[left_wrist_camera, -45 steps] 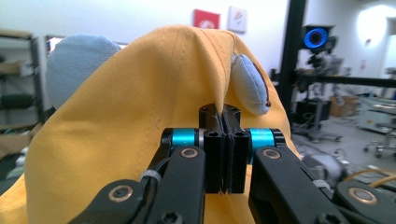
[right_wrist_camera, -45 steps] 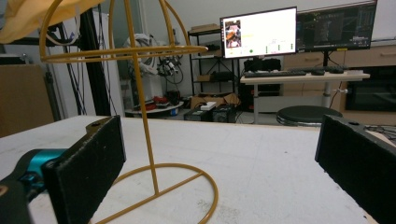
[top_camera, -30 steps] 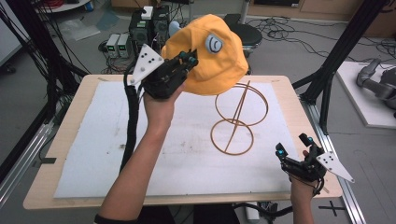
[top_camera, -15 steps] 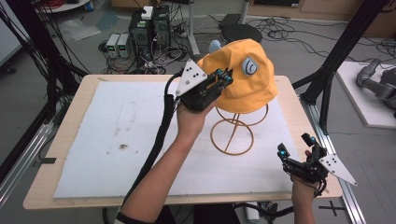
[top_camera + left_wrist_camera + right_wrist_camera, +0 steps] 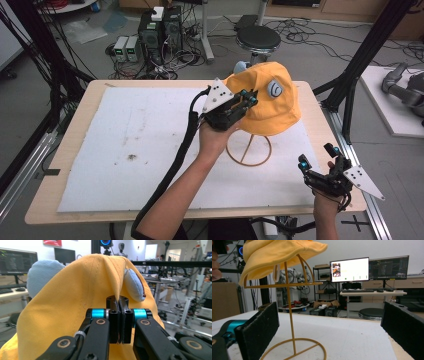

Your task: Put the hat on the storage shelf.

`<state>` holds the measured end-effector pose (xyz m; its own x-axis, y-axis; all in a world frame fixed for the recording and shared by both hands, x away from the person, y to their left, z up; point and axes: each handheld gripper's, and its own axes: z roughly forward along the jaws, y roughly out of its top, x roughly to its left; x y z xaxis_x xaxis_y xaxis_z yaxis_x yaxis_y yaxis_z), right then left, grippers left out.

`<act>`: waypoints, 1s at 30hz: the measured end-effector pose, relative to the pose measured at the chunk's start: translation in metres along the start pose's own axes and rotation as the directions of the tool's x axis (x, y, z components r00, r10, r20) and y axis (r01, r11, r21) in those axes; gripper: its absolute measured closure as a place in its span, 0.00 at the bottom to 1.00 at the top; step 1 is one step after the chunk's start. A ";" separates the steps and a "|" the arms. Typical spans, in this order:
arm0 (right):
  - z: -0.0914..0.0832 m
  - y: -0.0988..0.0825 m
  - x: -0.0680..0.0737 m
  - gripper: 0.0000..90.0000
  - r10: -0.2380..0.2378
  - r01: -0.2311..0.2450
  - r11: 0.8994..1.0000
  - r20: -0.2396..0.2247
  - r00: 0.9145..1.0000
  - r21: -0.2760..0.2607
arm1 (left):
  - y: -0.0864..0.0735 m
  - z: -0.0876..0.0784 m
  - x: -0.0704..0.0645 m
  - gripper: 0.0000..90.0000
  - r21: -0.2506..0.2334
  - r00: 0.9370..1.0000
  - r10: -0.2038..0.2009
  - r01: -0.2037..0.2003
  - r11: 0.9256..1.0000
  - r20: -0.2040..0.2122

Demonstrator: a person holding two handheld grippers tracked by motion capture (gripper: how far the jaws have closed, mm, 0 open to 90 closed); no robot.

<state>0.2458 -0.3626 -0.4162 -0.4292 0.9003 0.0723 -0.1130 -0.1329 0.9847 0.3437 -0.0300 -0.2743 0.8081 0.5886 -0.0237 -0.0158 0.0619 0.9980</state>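
Yellow cloth bucket hat [image 5: 267, 102] with pale blue ear-like pads sits draped over the top of a thin orange wire hat stand [image 5: 248, 150], which stands on the white mat covering the wooden table [image 5: 65, 130], toward the far right of the mat. From the high view the hat hides the stand's upper frame, leaving the stem and round base ring in sight; the right gripper view shows that frame under the brim, though the crown is cut off by the picture's top edge. The crown points upward and tilts away toward the table's far side, with the brim hanging lower on the near side, and the round blue patch on it faces up. Whether the hat rests fully on the frame cannot be made out. The left gripper [image 5: 119, 320] has its jaws closed on a fold of the hat's yellow fabric, just below one blue pad [image 5: 133, 286]. The right gripper [image 5: 318, 157] is held near the table's near right corner, well apart from the stand, its jaws spread wide and holding nothing
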 end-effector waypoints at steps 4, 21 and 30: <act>0.001 0.000 0.001 0.01 -0.004 0.004 1.000 -0.002 1.000 0.005 | -0.006 0.001 -0.003 0.97 0.024 1.000 0.002 -0.003 1.000 0.012; 0.001 -0.001 0.002 0.01 -0.007 0.007 1.000 -0.006 1.000 0.007 | -0.001 -0.017 0.013 0.26 -0.020 0.996 0.024 -0.026 0.999 -0.091; 0.002 -0.002 0.004 0.01 -0.011 0.011 1.000 -0.014 1.000 0.021 | 0.014 -0.053 0.038 0.19 -0.059 0.986 0.023 -0.033 0.998 -0.163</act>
<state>0.2462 -0.3573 -0.4178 -0.4401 0.8960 0.0593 -0.0993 -0.1142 0.9885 0.3435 0.0359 -0.2641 0.7009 0.7132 -0.0097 -0.0778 0.0900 0.9929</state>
